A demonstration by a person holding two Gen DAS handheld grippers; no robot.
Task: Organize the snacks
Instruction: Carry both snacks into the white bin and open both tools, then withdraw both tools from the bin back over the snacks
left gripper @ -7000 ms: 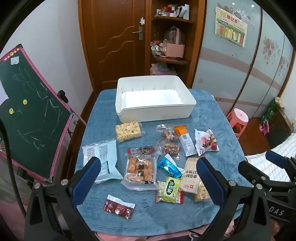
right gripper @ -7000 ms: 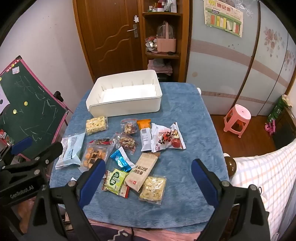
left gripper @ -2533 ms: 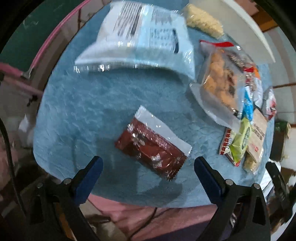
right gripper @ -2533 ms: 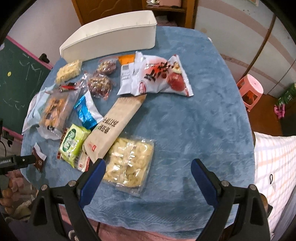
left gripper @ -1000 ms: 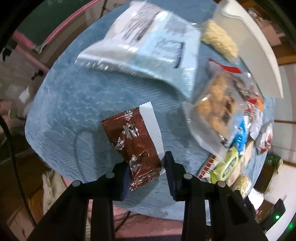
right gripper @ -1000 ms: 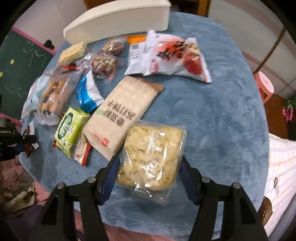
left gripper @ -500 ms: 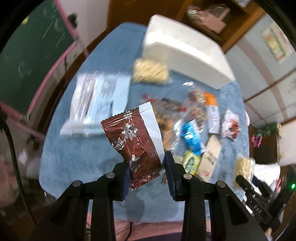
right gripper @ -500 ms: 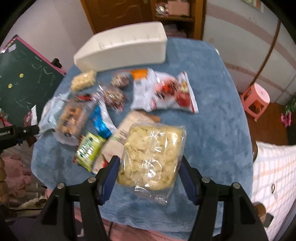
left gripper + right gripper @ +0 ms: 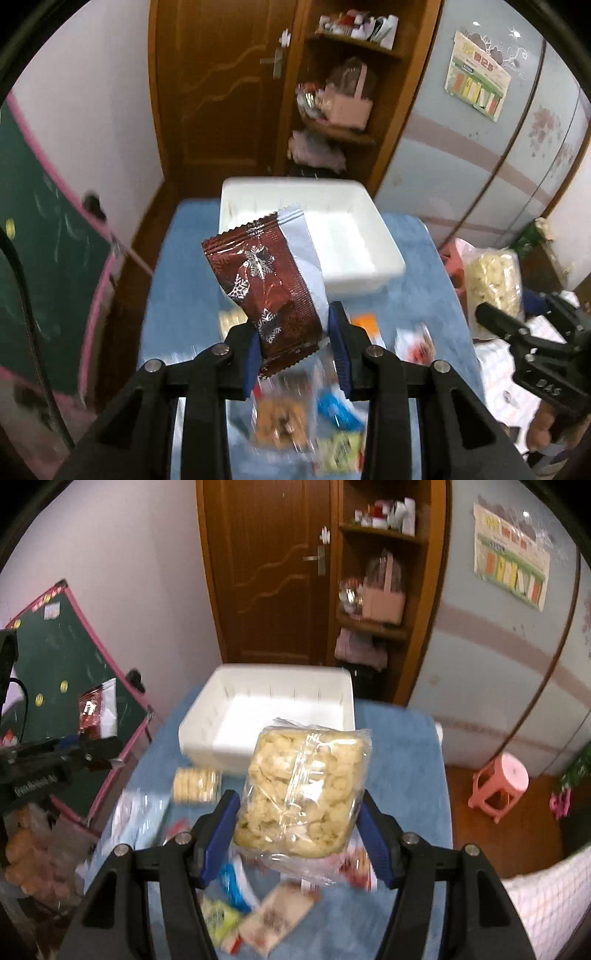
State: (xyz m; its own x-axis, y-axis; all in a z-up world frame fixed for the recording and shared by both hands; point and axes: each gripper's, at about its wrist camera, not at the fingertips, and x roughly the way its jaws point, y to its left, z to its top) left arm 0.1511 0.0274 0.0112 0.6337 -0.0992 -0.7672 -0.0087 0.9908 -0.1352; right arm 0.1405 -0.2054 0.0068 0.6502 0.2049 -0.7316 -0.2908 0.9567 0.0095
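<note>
While both tongs (image 9: 295, 347) (image 9: 299, 834) clamp packets (image 9: 269, 284) (image 9: 303, 794), the bin (image 9: 199, 731) stands open beyond.

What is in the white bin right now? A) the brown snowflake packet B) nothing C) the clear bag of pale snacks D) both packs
B: the white bin shows a bare floor; the brown snowflake packet is clamped in the left tongs, and the clear bag of pale snacks in the right tongs.

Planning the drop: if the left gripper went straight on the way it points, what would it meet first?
Probably the white bin, which lies ahead of the left gripper and its brown packet; depth is unclear.
</note>
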